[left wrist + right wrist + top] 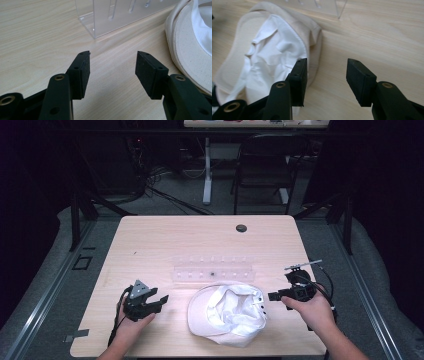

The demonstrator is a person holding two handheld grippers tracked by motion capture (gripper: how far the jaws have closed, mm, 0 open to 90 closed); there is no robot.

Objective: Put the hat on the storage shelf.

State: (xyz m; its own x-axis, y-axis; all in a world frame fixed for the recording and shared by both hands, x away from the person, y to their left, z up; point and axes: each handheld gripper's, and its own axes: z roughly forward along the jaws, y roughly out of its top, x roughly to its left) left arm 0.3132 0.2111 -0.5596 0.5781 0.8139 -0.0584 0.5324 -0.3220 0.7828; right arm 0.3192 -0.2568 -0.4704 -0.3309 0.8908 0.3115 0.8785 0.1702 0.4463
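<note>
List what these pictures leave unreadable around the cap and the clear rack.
- Cap, high view: upside down, so its outer front lies hidden against the table.
- Clear rack, high view: the dark speck in it is too small to identify.
- Clear rack, left gripper view: top cut off by the upper edge.
- Cap, right gripper view: near side hidden behind the right gripper.

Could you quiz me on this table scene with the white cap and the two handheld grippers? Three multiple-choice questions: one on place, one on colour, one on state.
1. Where is the clear plastic rack?
A. beyond the cap
B. on the floor
C. under the cap

2. What colour is the cap?
A. red
B. white
C. black

3. How does the left gripper stand?
A. shut on the cap
B. shut on the rack
C. open, empty

Answers: 1 A, the rack lies farther up the table; 2 B, its fabric is white; 3 C, bare tabletop shows between its jaws.
</note>
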